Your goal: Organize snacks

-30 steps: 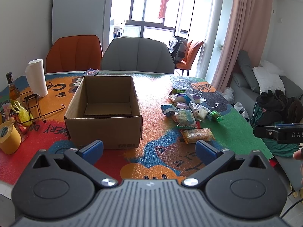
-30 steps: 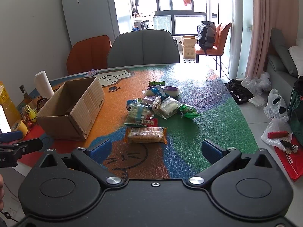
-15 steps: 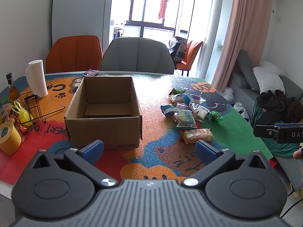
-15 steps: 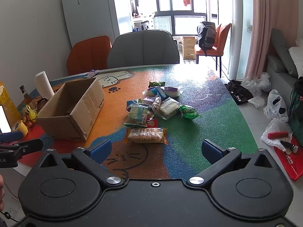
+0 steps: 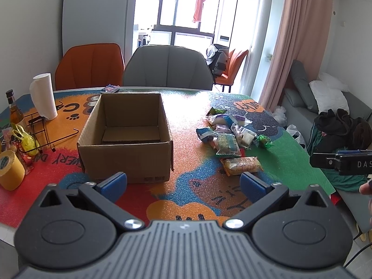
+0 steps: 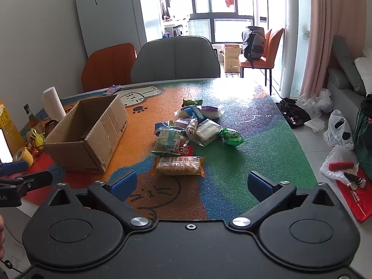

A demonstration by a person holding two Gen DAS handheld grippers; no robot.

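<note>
Both the left claw [image 5: 183, 181] and right claw [image 6: 190, 186] gape wide, holding nothing, near the cardboard box [image 5: 125, 137] and the snack pile [image 6: 186, 134] to its right.

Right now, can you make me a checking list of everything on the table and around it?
Surface: colourful cartoon-print table mat, dry-looking.
Job's things: open brown cardboard box, no snacks visible inside; pile of wrapped snack packets beside it; long orange-wrapped biscuit pack nearest.
Clutter: white paper towel roll, yellow tape roll, glass bottle, black wire rack.
Grippers: left claw open, empty; right claw open, empty.
Cables: thin black cable at the edge.
Surroundings: grey chair, orange chair, pink curtain.
</note>
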